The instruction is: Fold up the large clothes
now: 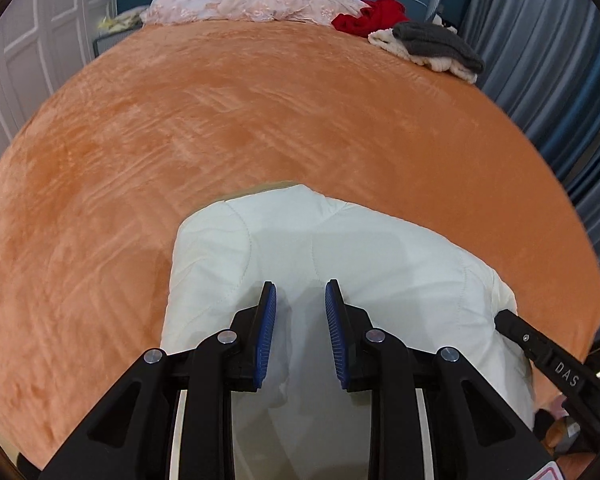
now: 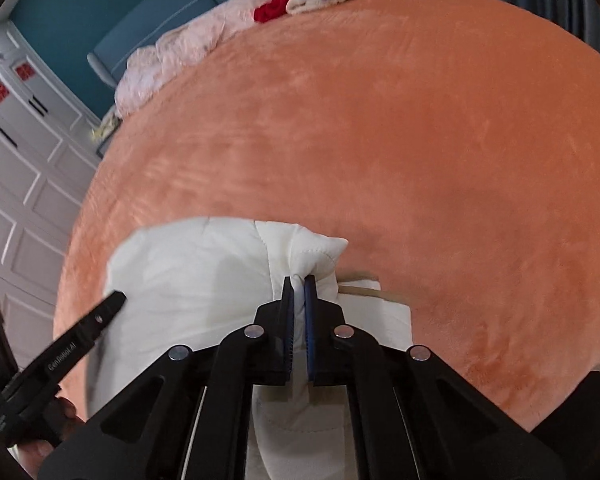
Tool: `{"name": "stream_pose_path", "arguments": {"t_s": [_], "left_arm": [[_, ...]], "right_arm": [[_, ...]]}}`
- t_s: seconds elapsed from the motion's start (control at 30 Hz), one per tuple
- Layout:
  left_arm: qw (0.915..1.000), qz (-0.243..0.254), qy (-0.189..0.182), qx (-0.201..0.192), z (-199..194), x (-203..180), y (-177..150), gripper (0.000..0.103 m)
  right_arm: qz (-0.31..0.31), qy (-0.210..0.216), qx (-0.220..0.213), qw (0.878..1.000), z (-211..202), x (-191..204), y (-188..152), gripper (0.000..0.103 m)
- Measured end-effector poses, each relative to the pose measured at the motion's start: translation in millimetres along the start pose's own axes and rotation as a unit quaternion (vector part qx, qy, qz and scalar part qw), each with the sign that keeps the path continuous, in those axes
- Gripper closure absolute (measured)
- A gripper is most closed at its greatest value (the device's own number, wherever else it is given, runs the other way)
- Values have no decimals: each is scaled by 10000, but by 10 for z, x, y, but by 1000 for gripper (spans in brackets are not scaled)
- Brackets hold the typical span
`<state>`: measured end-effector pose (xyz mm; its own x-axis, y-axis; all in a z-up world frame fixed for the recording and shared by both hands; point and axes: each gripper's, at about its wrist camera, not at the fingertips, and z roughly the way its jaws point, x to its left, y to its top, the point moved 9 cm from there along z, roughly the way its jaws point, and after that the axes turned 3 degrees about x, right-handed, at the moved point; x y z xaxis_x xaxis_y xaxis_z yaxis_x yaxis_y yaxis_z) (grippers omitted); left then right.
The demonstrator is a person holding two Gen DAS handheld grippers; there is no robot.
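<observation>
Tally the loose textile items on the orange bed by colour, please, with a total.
White: 1, quilted jacket in the right gripper
Pink: 1, lacy cover
Red: 1, garment
Grey: 1, knit
Cream: 1, knit under the grey
Total: 5

The right gripper point(image 2: 299, 286) pinches a bunched fold of the white quilted padded garment point(image 2: 204, 264), which lies on the orange plush bedspread point(image 2: 420, 140). The left gripper's black finger point(image 2: 100, 316) touches the garment's left side.
</observation>
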<state>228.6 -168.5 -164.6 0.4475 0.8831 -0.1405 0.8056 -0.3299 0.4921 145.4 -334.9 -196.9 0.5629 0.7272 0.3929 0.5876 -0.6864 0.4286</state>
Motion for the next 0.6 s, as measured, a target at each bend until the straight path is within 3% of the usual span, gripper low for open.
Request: {"name": "stream_pose_path", "arguments": {"t_s": [0.33, 0.6], "left_arm": [[9997, -34, 215, -79, 326, 68, -83, 78], [9988, 80, 471, -100, 446, 65, -104, 78]], "right_arm": [[-793, -491, -14, 9956, 265, 84, -157, 96], [-900, -494, -55, 9947, 359, 68, -135, 95]]}}
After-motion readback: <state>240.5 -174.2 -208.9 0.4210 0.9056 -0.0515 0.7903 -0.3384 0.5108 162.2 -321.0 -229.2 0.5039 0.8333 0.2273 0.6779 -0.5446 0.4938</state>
